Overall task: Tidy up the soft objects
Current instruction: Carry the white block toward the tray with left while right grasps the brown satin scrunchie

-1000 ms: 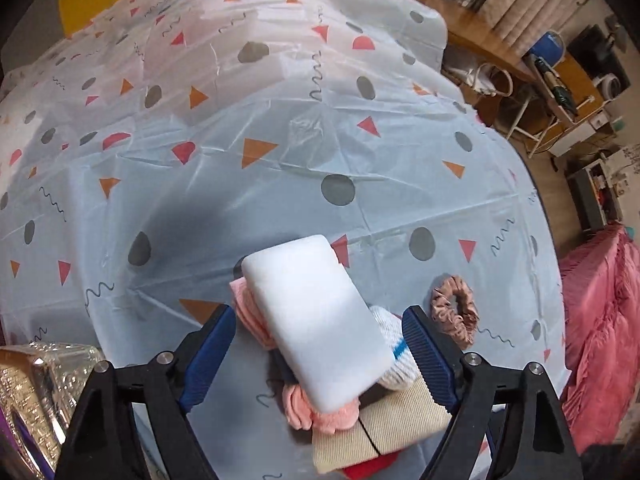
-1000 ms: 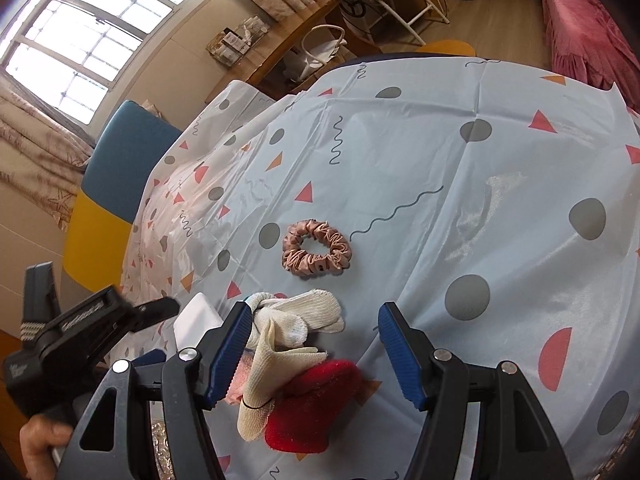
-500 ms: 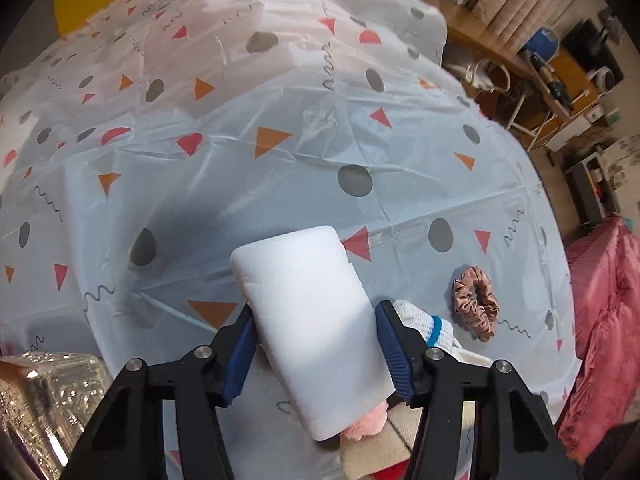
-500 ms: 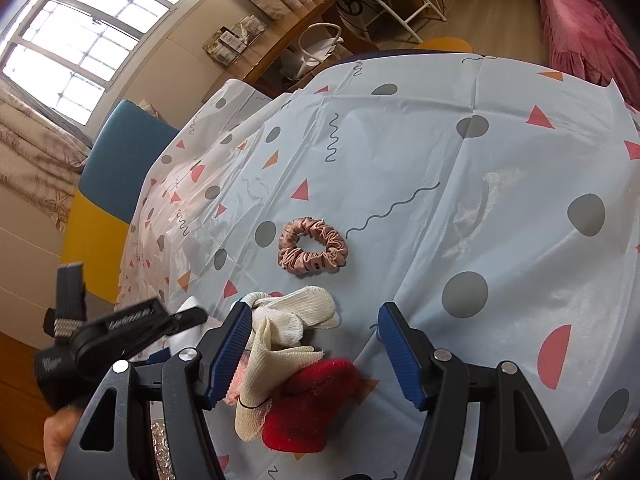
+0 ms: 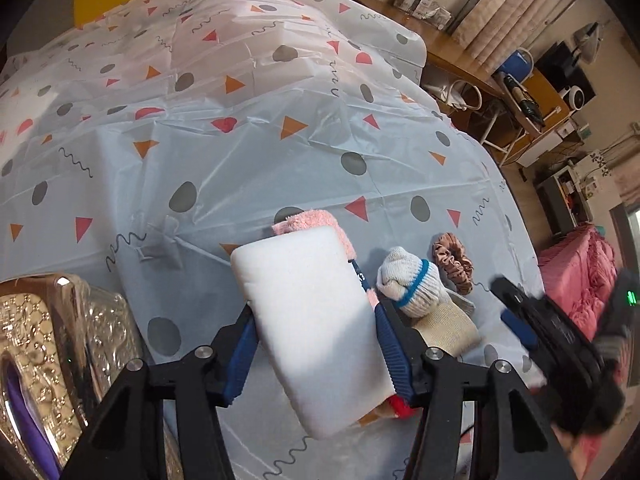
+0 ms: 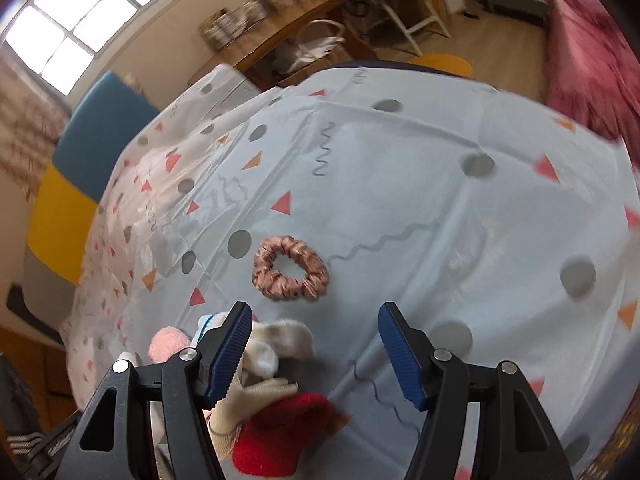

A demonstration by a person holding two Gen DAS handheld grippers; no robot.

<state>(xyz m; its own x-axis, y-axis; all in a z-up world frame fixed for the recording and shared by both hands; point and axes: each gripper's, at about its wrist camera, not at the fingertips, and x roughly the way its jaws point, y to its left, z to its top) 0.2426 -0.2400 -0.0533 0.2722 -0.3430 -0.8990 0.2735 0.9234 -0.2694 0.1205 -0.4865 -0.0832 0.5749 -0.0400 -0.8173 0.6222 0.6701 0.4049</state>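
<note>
Left gripper (image 5: 314,344) pinches the white sponge (image 5: 316,328) by its long sides, lifted over the patterned tablecloth (image 5: 240,168). Right gripper (image 6: 316,344) jaws spread, nothing between the pads. Pink scrunchie (image 6: 290,268) lies on cloth at 12 o'clock from it; sock pile (image 6: 276,392) at 8 o'clock.

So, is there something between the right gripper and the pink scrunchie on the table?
Nothing visible. The right gripper is open and the scrunchie lies on bare tablecloth just ahead; the sock pile sits by its left finger.
</note>
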